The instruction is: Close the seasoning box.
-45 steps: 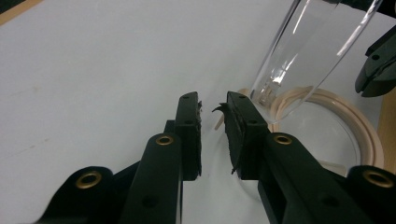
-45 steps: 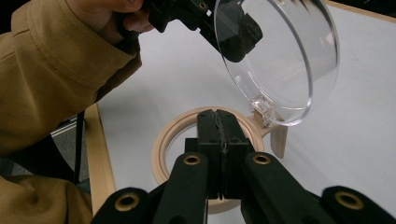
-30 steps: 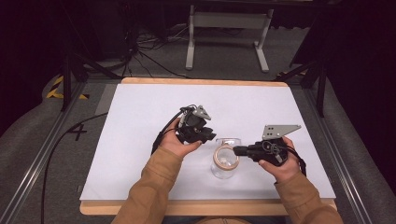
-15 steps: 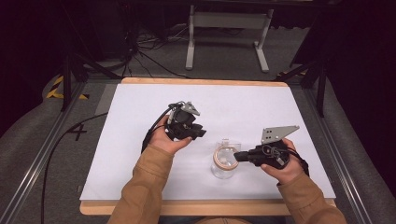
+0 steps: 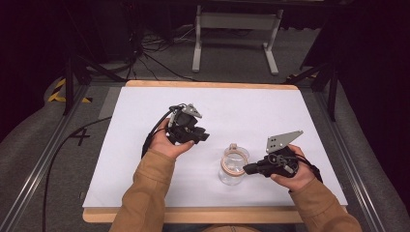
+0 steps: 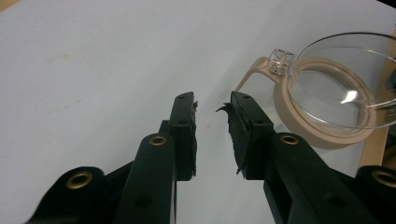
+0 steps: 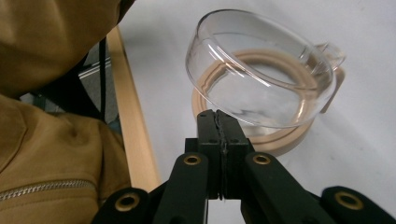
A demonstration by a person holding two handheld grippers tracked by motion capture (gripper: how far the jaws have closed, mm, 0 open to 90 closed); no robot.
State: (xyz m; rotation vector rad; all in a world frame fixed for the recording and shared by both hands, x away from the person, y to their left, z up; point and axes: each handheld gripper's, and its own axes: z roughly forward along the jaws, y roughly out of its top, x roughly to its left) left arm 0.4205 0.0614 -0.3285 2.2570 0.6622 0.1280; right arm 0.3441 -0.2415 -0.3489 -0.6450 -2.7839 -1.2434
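Note:
A clear bowl [image 5: 228,176] [image 7: 261,79] leans tilted over a beige ring [image 5: 235,161] [image 6: 299,121] on the white table top. My right gripper [image 5: 247,169] [image 7: 218,114] is shut, its tips pinching the bowl's near lower edge. My left gripper [image 5: 203,137] [image 6: 212,105] hovers to the left of the bowl, apart from it. Its jaws have just been opening and stand a little apart with nothing between them. A small clear tab [image 6: 280,59] sits at the ring's rim.
The white sheet [image 5: 145,116] covers a wooden board whose front edge [image 5: 203,215] lies close behind the bowl. Tan sleeves [image 7: 51,70] come in from the bottom. Cables [image 5: 63,150] and a metal stand [image 5: 237,24] lie on the floor beyond the table.
My left gripper has drawn away from the bowl, up and to the left, and its jaws have parted. The right gripper and bowl have stayed put.

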